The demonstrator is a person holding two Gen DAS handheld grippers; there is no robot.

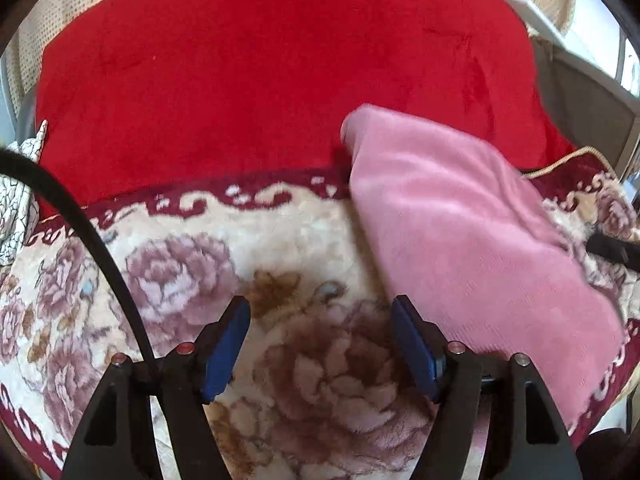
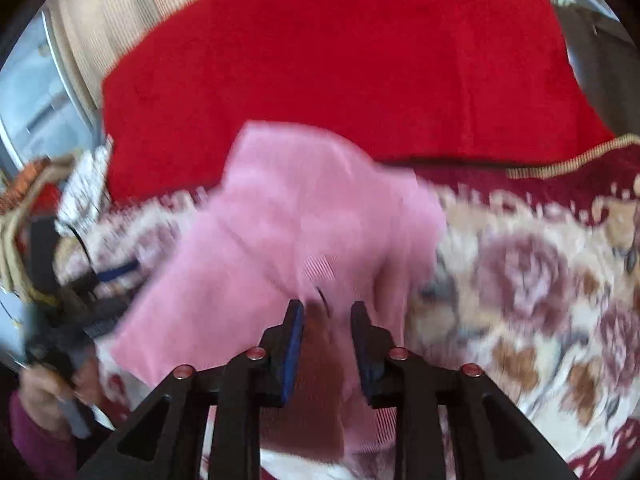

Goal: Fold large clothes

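Left gripper [image 1: 320, 344]: at six o'clock of its own view; jaws stand apart with nothing between them, only the floral blanket [image 1: 180, 264] below.
Right gripper [image 2: 327, 344]: at six o'clock of its view; jaws close together with pink cloth between the pads, apparently pinched, though blur hides the contact.
Pink garment [image 2: 288, 232]: lies on the floral blanket, running from the right gripper toward twelve o'clock; in the left view it stretches from five toward one o'clock.
Handling: looks soft, light, fleecy and limp; it will likely sag and drag, so take an edge or corner, not the middle.
Red cover [image 1: 260, 72]: beyond, at twelve o'clock.
Hard to tell: what kind of garment it is, sleeves, hems; the right view is smeared; a hand [image 2: 44, 396] sits at eight o'clock.
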